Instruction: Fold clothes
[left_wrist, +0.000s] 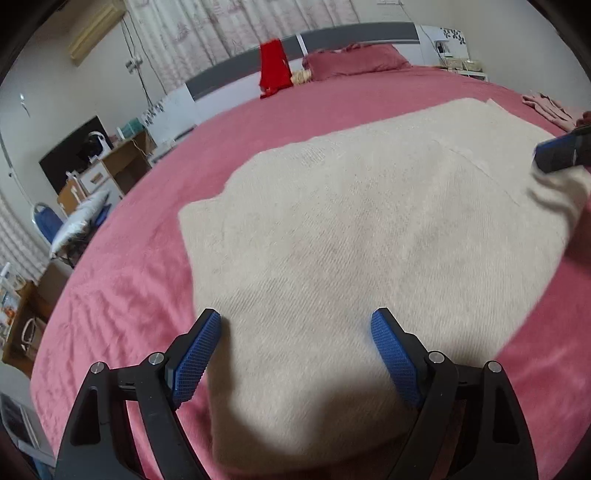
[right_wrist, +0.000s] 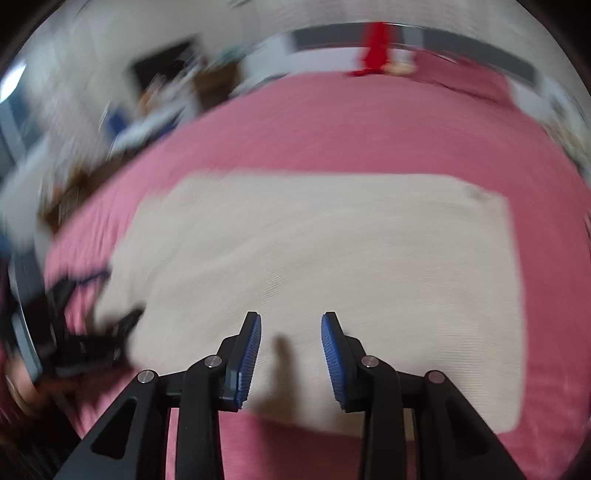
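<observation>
Cream knit garment (left_wrist: 369, 229) lies spread flat on the pink bedspread (left_wrist: 122, 295), roughly mid-bed, already folded into a broad block w/ a seam line running diagonally near its right side; one corner at the far right looks lifted or bunched beside the right gripper.

Left gripper (left_wrist: 295, 325): tongs spread wide, blue ribbed pads (left_wrist: 195, 358) apart over the near edge of the garment, nothing between them; can't tell if the tips touch the cloth.

Right gripper (right_wrist: 291, 325): tongs parted w/ a clear gap, nothing pinched, over the near edge of the same garment; its shadow falls on the knit betw. the pads. In the left wrist view its blue-and-black tip shows at the far right edge, right at the bunched corner; contact unclear. Right wrist view is heavily motion-blurred; the left gripper shows there as a dark smear at the lower left, beside the garment's left edge.

Surroundings: red cloth (left_wrist: 274, 68) hanging at the grey headboard (left_wrist: 354, 35); pink pillow (left_wrist: 358, 59) beside it; small pile of pink clothes (left_wrist: 546, 107) at the bed's far right edge; patterned curtain (left_wrist: 236, 22) behind; wall AC unit (left_wrist: 98, 31) upper left; dark screen (left_wrist: 74, 155) and wooden shelves (left_wrist: 127, 162) at left.

No brand, label or readable writing anywhere; too blurred or small to tell.
</observation>
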